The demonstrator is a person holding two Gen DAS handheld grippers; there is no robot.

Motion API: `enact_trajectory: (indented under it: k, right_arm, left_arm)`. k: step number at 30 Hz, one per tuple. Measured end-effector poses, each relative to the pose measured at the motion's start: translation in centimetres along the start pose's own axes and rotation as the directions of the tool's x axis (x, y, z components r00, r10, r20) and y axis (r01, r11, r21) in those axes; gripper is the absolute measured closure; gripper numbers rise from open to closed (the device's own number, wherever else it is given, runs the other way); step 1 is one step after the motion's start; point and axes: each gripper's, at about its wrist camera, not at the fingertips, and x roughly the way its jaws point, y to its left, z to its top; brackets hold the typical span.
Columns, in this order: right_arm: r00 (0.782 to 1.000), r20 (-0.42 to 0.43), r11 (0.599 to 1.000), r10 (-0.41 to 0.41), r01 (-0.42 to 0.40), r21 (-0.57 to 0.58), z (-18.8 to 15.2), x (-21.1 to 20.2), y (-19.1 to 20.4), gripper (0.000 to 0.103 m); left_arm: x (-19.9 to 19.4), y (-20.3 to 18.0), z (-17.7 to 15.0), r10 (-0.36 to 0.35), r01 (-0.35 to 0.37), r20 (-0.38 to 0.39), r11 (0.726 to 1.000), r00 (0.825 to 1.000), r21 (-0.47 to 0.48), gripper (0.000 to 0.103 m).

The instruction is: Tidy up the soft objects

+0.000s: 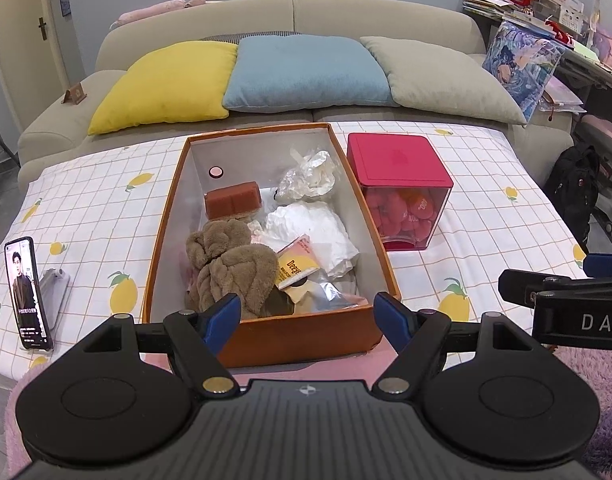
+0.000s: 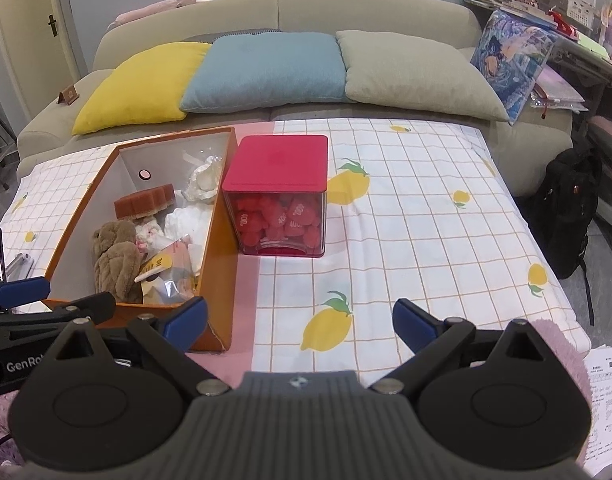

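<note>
The left tool (image 1: 307, 312) stands wide, nothing between its blue fingers (image 1: 224, 314), hanging just over the near wall of the orange box (image 1: 302, 334). The right tool (image 2: 300, 322) is wide too and empty, over bare lemon-print cloth (image 2: 425, 220) on the bench, beside the box's right corner. Neither touches anything.

Inside the box, nearest the left tool, lies a brown plush (image 1: 230, 264), bunched and knotted. It looks light and limp; it should squash under the pads and sag from any single hold, so a pinch across one thick fold near its middle seems safest. Behind it sits a brown sponge (image 1: 233, 201), springy and easy to take across its short sides. To the right are crumpled white wraps (image 1: 313, 224) and a clear bag (image 1: 309, 176), likely slippery and noisy to grip, and a yellow packet (image 1: 298, 264) lying tilted on foil.

Right of the box, close beside it but maybe not touching, stands a red-lidded bin (image 1: 399, 160) with red soft pieces visible through its clear wall. A phone (image 1: 26, 292) stands propped at the bench's left edge. Three cushions (image 1: 306, 70) rest on the sofa behind.
</note>
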Motion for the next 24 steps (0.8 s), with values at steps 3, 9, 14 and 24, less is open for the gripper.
enact_trajectory:
  k: [3,9,14,24]
  right_arm:
    - [1.0,0.002,1.0,-0.001,0.001,-0.003,0.03,-0.07,0.02,0.006]
    - [1.0,0.011,1.0,-0.004,0.004,-0.009,0.11,-0.19,0.11,0.006]
    - [1.0,0.015,1.0,-0.004,0.004,-0.014,0.11,-0.23,0.18,0.006]
    - [1.0,0.029,1.0,-0.007,0.008,-0.018,0.12,-0.47,0.21,0.006]
  left_arm:
    - [0.0,0.01,-0.01,0.0,0.0,0.0,1.0,1.0,0.0,0.014]
    - [0.0,0.03,-0.01,-0.001,0.001,0.001,1.0,1.0,0.004,0.014]
    - [0.0,0.02,0.0,-0.001,0.001,0.0,1.0,1.0,0.002,0.014]
    - [0.0,0.06,0.07,-0.002,0.002,0.0,1.0,1.0,0.002,0.014]
